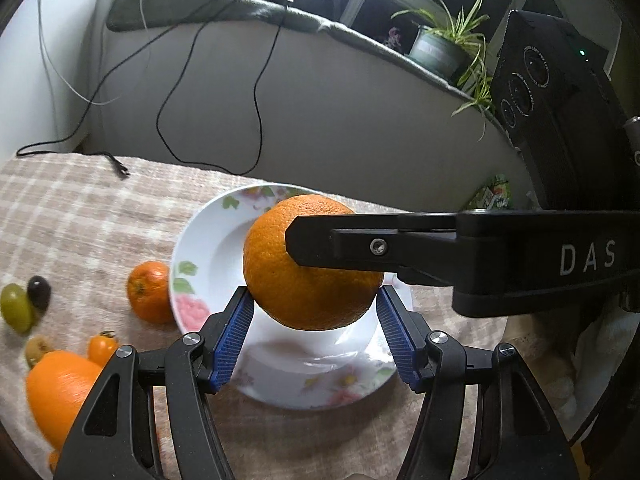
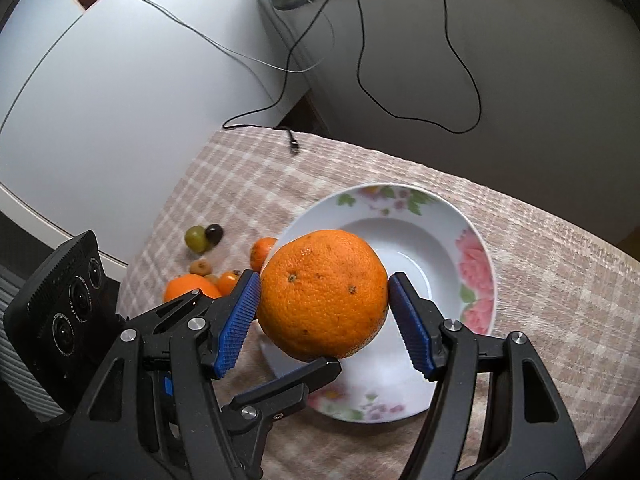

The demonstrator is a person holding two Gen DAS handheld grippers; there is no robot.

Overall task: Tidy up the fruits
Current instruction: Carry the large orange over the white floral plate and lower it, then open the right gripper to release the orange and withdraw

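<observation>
Midway | both claws — left gripper and right gripper — pinch one large orange above the empty floral plate | other fruits wait on the checked cloth

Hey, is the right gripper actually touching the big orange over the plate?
Touching. The right wrist view shows the right gripper closed on the big orange, pressing against its two sides with no gap.

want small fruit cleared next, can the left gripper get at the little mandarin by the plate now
Probably not yet: the left gripper is clamped on the big orange, though the mandarin itself lies uncovered beside the plate.
</observation>
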